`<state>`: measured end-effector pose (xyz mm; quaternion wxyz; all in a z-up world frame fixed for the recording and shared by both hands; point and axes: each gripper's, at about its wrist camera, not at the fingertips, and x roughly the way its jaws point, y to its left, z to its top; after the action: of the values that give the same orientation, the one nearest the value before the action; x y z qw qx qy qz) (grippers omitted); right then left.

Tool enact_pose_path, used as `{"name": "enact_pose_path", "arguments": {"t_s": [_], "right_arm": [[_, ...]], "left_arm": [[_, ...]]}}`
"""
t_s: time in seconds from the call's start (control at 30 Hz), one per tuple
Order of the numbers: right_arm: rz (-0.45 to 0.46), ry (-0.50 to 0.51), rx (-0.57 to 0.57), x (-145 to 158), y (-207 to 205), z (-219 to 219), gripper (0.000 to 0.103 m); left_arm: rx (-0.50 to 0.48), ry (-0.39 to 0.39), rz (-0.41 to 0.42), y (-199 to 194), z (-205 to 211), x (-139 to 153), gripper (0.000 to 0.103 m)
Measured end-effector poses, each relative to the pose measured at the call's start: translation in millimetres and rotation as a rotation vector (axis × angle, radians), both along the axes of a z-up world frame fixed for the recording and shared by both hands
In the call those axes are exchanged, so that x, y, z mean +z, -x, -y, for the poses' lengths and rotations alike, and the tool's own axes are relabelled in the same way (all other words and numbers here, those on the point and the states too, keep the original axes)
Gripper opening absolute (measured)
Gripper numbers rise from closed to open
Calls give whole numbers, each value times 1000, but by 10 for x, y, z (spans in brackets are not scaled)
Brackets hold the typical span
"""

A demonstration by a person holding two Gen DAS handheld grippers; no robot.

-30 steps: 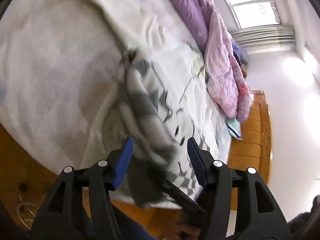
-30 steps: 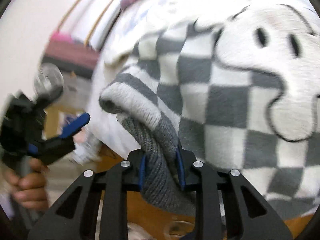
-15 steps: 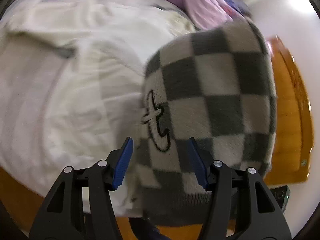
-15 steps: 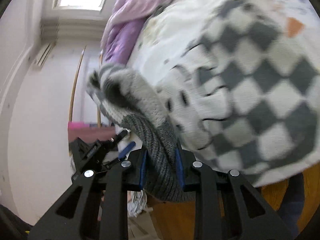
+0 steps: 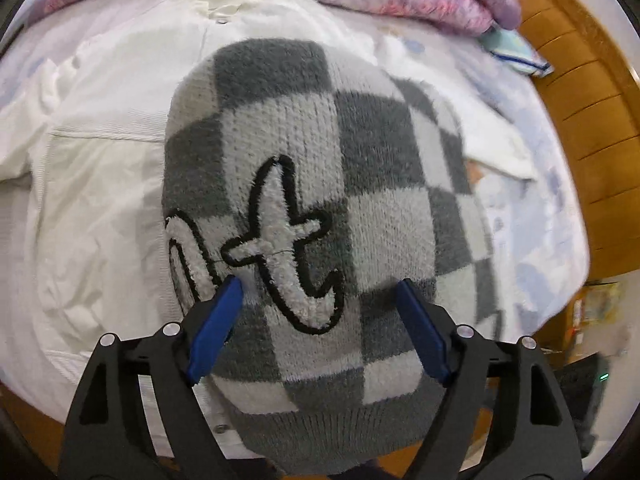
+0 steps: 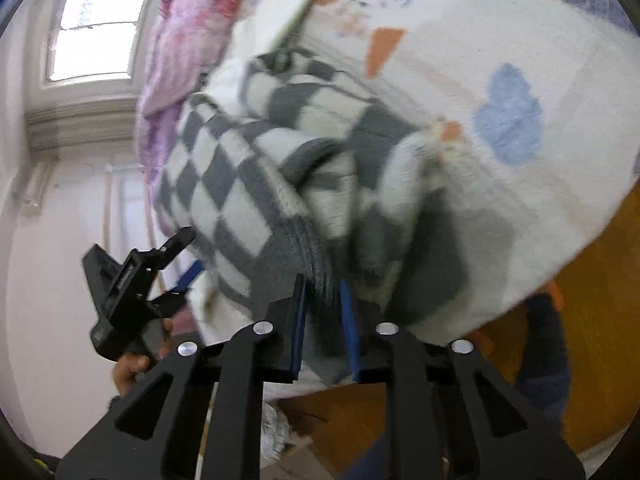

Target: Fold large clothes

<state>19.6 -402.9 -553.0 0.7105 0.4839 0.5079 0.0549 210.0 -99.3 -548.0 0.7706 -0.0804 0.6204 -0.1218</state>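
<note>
Compared with a second ago, the checkered sweater (image 5: 316, 216) now lies bundled on the near edge of the bed (image 5: 100, 184), its ribbed hem pinched by the right gripper (image 6: 323, 300), while the left gripper (image 5: 320, 304), jaws spread, has come over it, so folding seems underway.

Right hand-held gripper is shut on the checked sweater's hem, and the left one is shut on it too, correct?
Not quite. The right hand-held gripper is shut on the sweater hem, but the left hand-held gripper is open: the left wrist view shows its fingers spread wide over the sweater, gripping nothing.
</note>
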Motion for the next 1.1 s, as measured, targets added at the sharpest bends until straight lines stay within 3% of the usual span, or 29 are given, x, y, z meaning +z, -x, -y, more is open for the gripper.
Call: {"name": "enact_pose_path", "arguments": {"t_s": [0.03,0.07,0.13,0.2,0.23,0.37,0.43,0.53,0.6,0.63,0.67,0.77,0.9,1.03,1.1], "right_arm": [[25,40,10,66,-33,73,25],[35,68,18,105,-70,144,42],[95,162,83,266,-273,169,60],[174,223,151,323,-607,119,61],[191,248,191,320,-831,52,66],[217,165,383,122,-1404,-183,72],[190,214,452,13,-1552,-305,72],[133,115,456,-225,-1768,-319,73],[131,74,482,-279,-1814,-326,51],[139,73,493,-260,-1803,-330,26],[136,95,491,-203,-1776,-331,24],[224,148,473,213,-1593,-292,22],[260,215,416,488,-1259,-102,22],[154,208,302,212,-1101,202,23],[85,256,292,-8,-1129,247,28]], "left_arm": [[6,4,-3,-1,-4,-8,79],[16,15,-9,-46,-12,-18,79],[24,15,-15,-30,-36,-34,79],[16,-3,-11,-40,26,-42,79],[14,-9,-10,-37,34,-54,79],[15,-5,-12,10,33,18,79],[17,3,-14,26,17,33,79],[13,11,-12,29,12,36,79],[12,18,-12,31,1,44,79],[17,30,-13,31,-22,51,79],[28,58,-18,26,-62,72,79],[95,184,7,54,-239,253,80],[141,205,35,95,-417,404,81],[134,157,-10,41,-385,242,81],[106,121,-37,-40,-257,70,81]]}}
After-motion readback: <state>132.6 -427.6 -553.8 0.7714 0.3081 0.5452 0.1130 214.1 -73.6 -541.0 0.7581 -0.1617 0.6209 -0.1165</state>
